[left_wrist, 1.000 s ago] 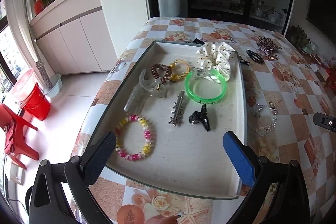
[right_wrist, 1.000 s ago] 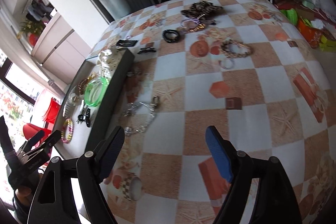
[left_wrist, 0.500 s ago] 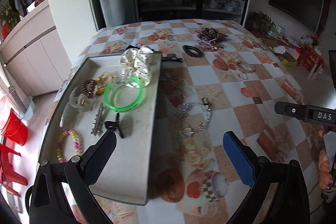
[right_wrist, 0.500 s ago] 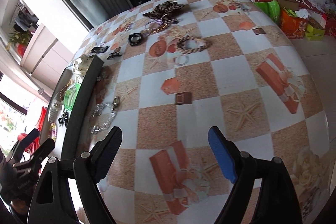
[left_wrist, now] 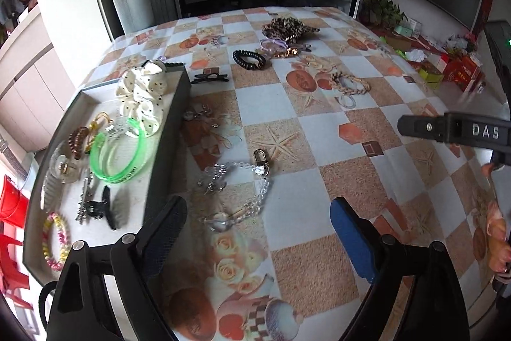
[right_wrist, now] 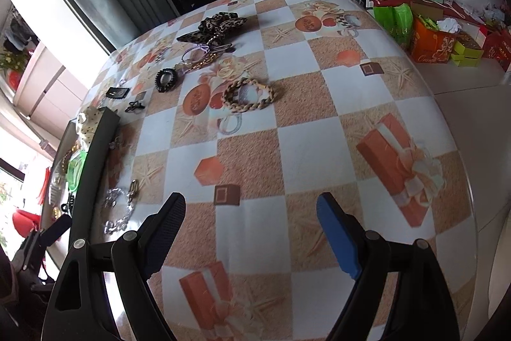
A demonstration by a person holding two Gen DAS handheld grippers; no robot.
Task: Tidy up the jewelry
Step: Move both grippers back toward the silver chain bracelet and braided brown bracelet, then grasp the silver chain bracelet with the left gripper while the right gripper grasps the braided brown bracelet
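Reaching w/ my left tongs (left_wrist: 258, 232), jaws just narrowing (nothing between yet), for the crystal chain (left_wrist: 238, 190) beside the tray (left_wrist: 166, 149); right tongs (right_wrist: 250, 229) gape empty; next: straddle, pinch.

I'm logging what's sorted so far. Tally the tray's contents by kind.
Bracelets: 2 (green bangle, beaded bracelet)
Hair ties: 3 (white scrunchie, brown spiral tie, yellow tie)
Hair clips: 3 (clear claw, silver clip, black claw)
Total in tray: 8

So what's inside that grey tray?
The tray holds a spotted white scrunchie, green bangle, beaded bracelet, black claw clip, silver clip and other hair pieces. Anything beneath the scrunchie is hidden.
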